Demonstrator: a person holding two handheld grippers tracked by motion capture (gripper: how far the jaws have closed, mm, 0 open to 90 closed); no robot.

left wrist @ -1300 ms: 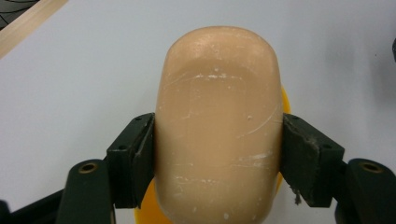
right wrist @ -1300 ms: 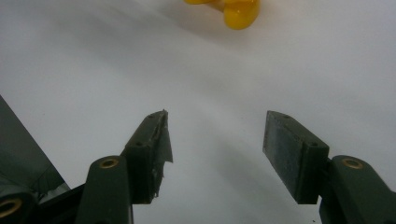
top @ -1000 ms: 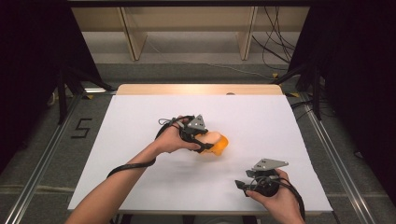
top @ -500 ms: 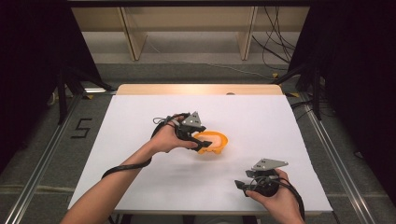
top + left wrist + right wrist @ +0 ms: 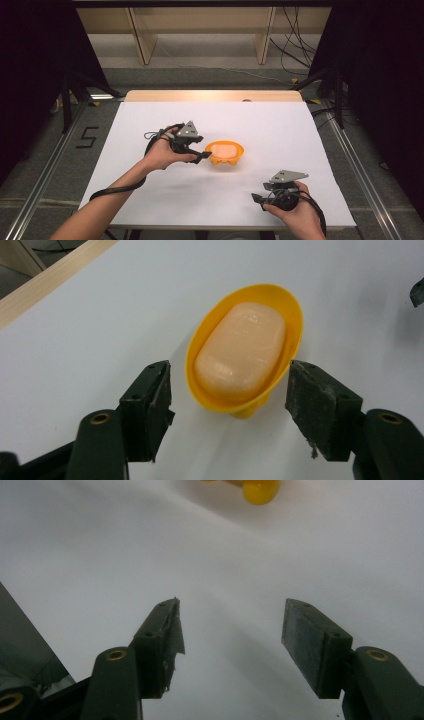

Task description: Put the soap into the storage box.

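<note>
White tabletop (image 5: 150, 200) is seen across the high view, with a bare wooden strip (image 5: 215, 95) along its far edge. At left, the left gripper (image 5: 204, 154) is held level in the person's left hand (image 5: 162, 154), its cable looped back over the forearm. Its jaws have just been opening; in the left gripper view (image 5: 227, 390) they are parted with nothing clamped, pads clear of the yellow soap dish (image 5: 290, 315), whose near end sits in the gap between them. Just right of that gripper, near the table's middle, the dish (image 5: 239, 149) is stood upright on the tabletop, with a pale peach soap bar (image 5: 225, 151) lying inside it (image 5: 242, 347). Contact between pads and dish rim is not seen in either view. Farther right and nearer the table's front edge, the right gripper (image 5: 259, 199) is held in the right hand (image 5: 295, 212), well apart from the dish. In the right gripper view (image 5: 230, 630) its jaws are spread wide and empty over bare tabletop, with one yellow dish foot (image 5: 260, 491) at the top edge.
</note>
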